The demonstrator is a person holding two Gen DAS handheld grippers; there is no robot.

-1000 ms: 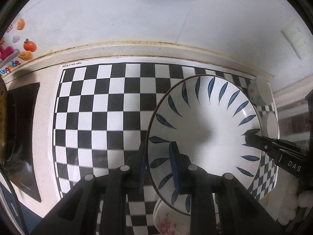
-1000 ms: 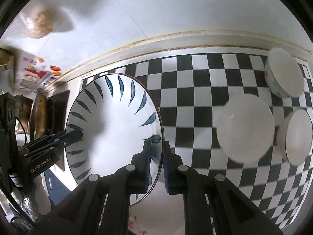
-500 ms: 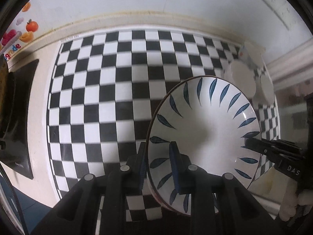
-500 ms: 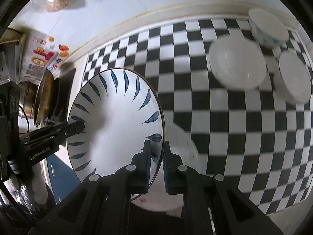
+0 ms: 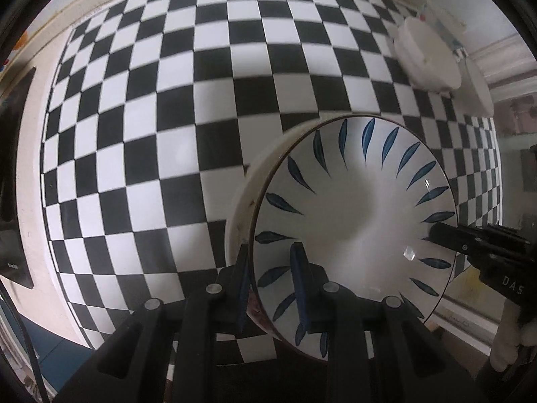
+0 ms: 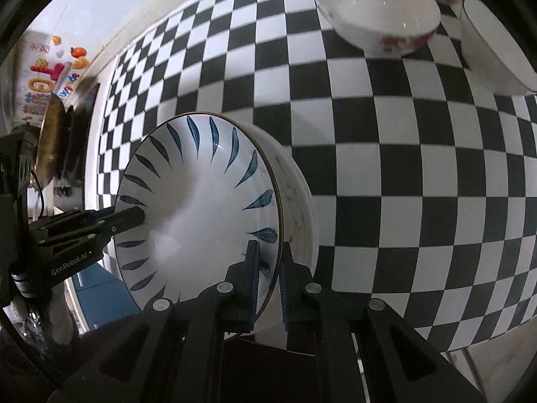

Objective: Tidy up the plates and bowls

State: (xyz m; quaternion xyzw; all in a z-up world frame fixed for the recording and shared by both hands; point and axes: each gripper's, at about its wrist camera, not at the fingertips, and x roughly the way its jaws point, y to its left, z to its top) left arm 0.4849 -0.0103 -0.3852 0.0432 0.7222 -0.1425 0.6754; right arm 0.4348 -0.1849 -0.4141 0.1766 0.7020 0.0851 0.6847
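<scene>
Left gripper (image 5: 270, 277): we have it pinched on the near-left rim of the blue-leaf plate (image 5: 355, 221), one pad under the rim, one on the painted face.
Right gripper (image 6: 268, 278): we have it clamped narrow on the opposite rim of the same plate (image 6: 198, 208); each gripper shows in the other's view at the far side of the dish.
Plate position: we hold it between both grippers, tilted, low over the checkered mat (image 5: 161, 127). A second white dish (image 6: 298, 198) lies directly behind and under it. We cannot tell whether the two touch.
Handling, weight: we judge it glazed ceramic, stiff and fairly heavy for edge grips, hence the two-sided hold.
Handling, surface: the glaze looks slick, with bright glare spots on the face. We expect the rim could slide in the pads if one side drops first.
Handling, fragility: brittle. We reckon a hard set-down on the dish beneath would chip either rim.
Where to hold: opposite rim points, as now. The rim is the only part thin enough for the pads.
Farther out: floral bowl (image 6: 379, 16) and another white bowl (image 6: 496, 43) sit near the mat's far right corner, well apart from the plate.
Beyond the mat: pale counter edge and a wall with a fruit sticker (image 6: 53, 70).
</scene>
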